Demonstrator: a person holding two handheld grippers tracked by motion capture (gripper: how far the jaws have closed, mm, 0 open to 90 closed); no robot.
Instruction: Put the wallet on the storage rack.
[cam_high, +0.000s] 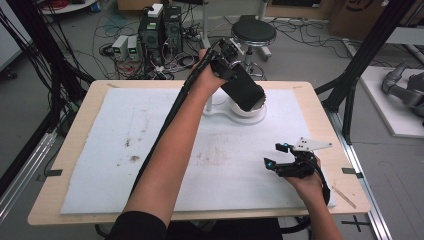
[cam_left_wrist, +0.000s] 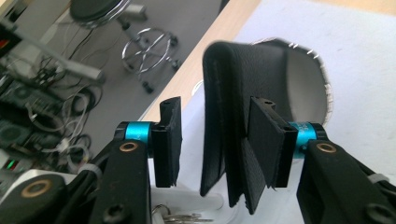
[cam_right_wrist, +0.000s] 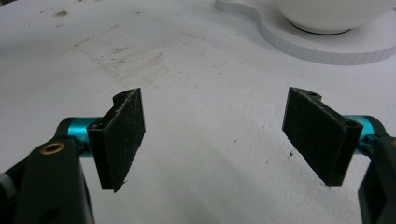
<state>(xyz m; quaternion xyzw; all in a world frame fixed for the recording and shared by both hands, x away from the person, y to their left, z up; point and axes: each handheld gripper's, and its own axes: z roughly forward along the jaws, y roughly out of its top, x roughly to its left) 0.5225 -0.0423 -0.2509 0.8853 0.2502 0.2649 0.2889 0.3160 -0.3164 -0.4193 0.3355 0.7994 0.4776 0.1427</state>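
At the near right of the table (cam_high: 75, 150), the right gripper (cam_high: 274, 155) is held low over the white mat (cam_high: 110, 165) by the person's right hand (cam_high: 306, 181), which enters from the bottom edge. Its jaws are seen wide apart in the right gripper view, with bare, lightly stained mat between the pads (cam_right_wrist: 122, 135) and nothing held.

Across the middle of the mat, the person's left forearm (cam_high: 170, 150) is stretched from the near edge toward the far side, a black cable (cam_high: 177, 107) running along it.

At the far centre, the left gripper (cam_left_wrist: 223, 142) is held over a white stand (cam_high: 235, 112), a flat base bearing a white bowl (cam_right_wrist: 327, 11). A black wallet (cam_high: 242, 87) is seen tilted, its lower end in or at the bowl's rim and its upper end toward the gripper. In the left gripper view the folded wallet stands between the jaws: one pad lies against or just in front of the leather, whereas a clear gap separates the other pad (cam_left_wrist: 167, 140) from it, so the wallet is not clamped. A set of keys (cam_left_wrist: 180, 217) is visible near the stand's base.

Beyond the far edge of the table, a round black stool (cam_high: 252, 32) and computer equipment with cables (cam_high: 160, 30) stand on the floor.
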